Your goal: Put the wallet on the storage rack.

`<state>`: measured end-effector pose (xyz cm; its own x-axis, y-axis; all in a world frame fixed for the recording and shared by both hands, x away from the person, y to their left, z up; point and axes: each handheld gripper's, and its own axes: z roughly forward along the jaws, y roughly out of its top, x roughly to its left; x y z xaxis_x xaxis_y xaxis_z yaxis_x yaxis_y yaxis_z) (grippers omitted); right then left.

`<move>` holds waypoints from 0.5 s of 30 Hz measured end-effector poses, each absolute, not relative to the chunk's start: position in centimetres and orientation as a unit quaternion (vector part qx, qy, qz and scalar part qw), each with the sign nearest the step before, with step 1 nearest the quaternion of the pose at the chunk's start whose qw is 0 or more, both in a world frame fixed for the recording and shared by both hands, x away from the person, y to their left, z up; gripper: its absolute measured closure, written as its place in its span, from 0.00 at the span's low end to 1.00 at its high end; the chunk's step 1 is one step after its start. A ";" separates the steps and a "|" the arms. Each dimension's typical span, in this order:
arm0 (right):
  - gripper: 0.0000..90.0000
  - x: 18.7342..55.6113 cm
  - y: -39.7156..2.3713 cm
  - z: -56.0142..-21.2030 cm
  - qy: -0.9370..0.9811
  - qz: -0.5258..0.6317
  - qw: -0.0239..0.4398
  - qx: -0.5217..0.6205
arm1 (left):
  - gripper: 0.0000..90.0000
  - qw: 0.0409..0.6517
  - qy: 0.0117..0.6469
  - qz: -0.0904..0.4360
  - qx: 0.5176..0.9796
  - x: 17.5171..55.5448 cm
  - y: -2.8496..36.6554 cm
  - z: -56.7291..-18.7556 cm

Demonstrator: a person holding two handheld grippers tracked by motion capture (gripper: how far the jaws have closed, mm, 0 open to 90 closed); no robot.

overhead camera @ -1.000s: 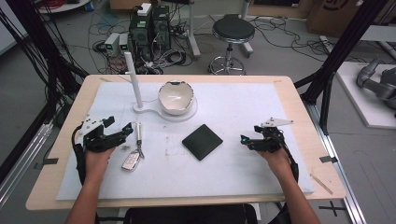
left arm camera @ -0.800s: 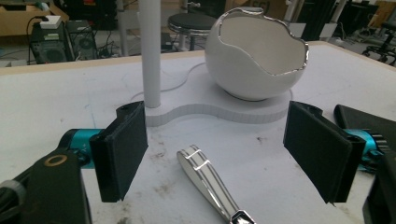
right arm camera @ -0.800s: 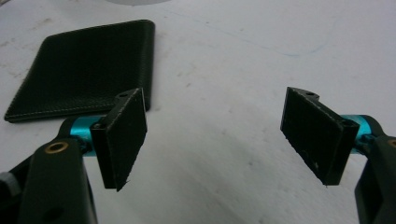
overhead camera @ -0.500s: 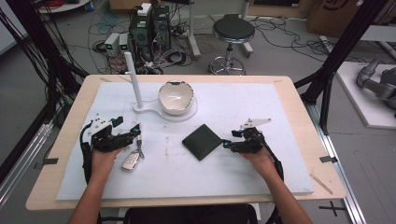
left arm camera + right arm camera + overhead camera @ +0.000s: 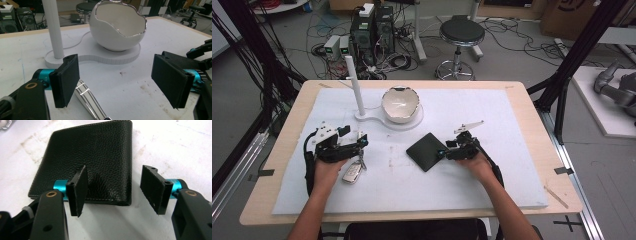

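A pale wooden table point(image 5: 532, 107) carries a white foam mat point(image 5: 492, 180), smudged with faint brown marks around its middle. Behind the table the floor is grey and crowded with black cables, computer boxes point(image 5: 372, 25) and a round black stool point(image 5: 461, 32); black frame struts rise at both sides.

Taking the black leather wallet point(image 5: 428, 151) as the landmark: it lies flat on the mat, turned cornerwise, near the mat's middle. Behind it and to its left stands a white egg-shaped bowl point(image 5: 400, 104) with a jagged silver rim, on a white base point(image 5: 377, 118) that also holds an upright white post point(image 5: 354, 85). Well to the wallet's left, a car key fob point(image 5: 352, 172) lies on the mat with a silvery strap running up from it.

The right gripper point(image 5: 443, 153) sits at the wallet's right corner. In the right gripper view its jaws straddle the wallet's point(image 5: 85, 157) near corner: one pad stands over the leather, the other over bare mat just beside the stitched edge. The jaws have just been closing, with that corner between them, but there is a clear gap on each side and the pads do not press on it, so the gripper is parted and holds nothing. The wallet rests fully on the mat.

The left gripper point(image 5: 361, 143) is well to the wallet's left, just above the key fob. In the left gripper view its jaws stand wide apart, pointing toward the bowl point(image 5: 117, 27), with the shiny strap point(image 5: 88, 101) lying on the mat beside one pad; nothing is gripped.
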<state>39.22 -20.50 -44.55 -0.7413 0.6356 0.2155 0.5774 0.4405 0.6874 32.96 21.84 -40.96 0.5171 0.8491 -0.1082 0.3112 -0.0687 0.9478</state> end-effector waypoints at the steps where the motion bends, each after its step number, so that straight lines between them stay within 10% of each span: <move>1: 0.45 39.3 -20.6 -44.6 0.848 0.391 0.036 0.355 | 0.25 0.535 0.422 0.251 0.688 33.0 21.8 -40.9; 15: 0.82 39.4 -20.8 -44.1 0.853 0.393 0.022 0.343 | 0.25 0.529 0.409 0.239 0.704 33.0 20.4 -41.2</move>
<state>39.36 -20.81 -44.10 -0.7631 0.6028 0.2331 0.5687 0.4551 0.6852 33.05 20.38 -41.22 0.5504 0.8293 -0.0963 0.3232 -0.1053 0.9405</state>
